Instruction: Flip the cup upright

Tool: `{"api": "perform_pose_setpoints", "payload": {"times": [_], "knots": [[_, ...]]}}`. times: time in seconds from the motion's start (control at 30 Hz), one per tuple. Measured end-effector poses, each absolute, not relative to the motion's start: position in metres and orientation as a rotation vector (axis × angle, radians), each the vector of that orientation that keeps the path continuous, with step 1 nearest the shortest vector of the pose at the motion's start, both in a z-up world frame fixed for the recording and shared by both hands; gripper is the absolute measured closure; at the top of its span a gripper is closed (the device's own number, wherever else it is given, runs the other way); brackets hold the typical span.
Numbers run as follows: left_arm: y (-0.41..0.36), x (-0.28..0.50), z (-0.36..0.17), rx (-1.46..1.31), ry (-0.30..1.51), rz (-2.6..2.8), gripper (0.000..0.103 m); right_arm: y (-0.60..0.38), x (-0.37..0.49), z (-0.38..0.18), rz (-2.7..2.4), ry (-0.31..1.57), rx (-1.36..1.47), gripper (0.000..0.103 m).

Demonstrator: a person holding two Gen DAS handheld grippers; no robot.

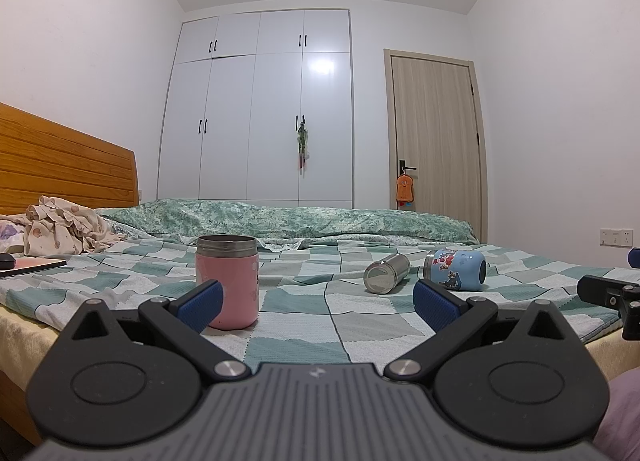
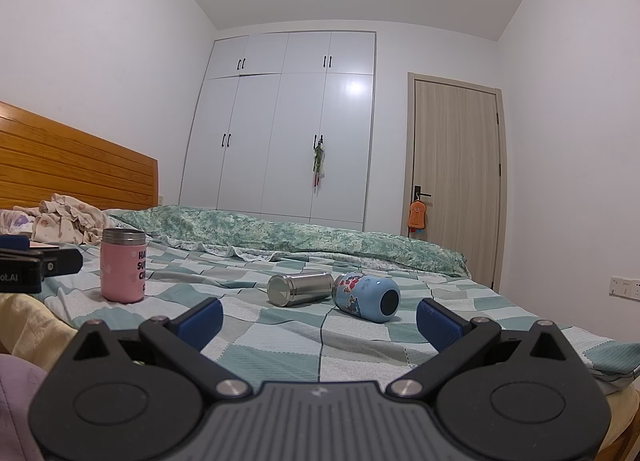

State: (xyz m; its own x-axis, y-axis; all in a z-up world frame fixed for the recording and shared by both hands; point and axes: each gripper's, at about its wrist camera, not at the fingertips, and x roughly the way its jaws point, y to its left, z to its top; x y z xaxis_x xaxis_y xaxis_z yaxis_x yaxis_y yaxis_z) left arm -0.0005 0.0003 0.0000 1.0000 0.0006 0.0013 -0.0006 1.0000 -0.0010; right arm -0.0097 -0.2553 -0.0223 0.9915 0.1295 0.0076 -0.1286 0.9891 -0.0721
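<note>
Pink cup (image 1: 227, 282) upright just past left gripper (image 1: 318, 303). Steel cup (image 2: 300, 288) and blue cup (image 2: 366, 297) laid sideways, touching, before right gripper (image 2: 320, 321). Both grippers spread wide, nothing held. Checked bedsheet (image 2: 280, 345); wardrobe (image 2: 288, 125) behind.

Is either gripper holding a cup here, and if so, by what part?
Nothing is held. The left gripper and right gripper are both open and empty; the pink cup stands apart on the bed.

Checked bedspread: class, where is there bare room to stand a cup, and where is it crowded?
Free: the stretch between the pink cup and the steel cup, and the near strip before the blue cup. Crowded: steel and blue cups lie close together; clothes fill the headboard corner.
</note>
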Motion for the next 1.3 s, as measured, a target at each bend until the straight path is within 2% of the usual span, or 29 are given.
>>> {"api": "perform_pose_setpoints", "payload": {"times": [1.3], "knots": [[-0.0044, 0.0005, 0.0035, 0.004, 0.005, -0.007, 0.0, -0.2551, -0.0097, -0.0219, 0.133, -0.007, -0.078, 0.0]]}}
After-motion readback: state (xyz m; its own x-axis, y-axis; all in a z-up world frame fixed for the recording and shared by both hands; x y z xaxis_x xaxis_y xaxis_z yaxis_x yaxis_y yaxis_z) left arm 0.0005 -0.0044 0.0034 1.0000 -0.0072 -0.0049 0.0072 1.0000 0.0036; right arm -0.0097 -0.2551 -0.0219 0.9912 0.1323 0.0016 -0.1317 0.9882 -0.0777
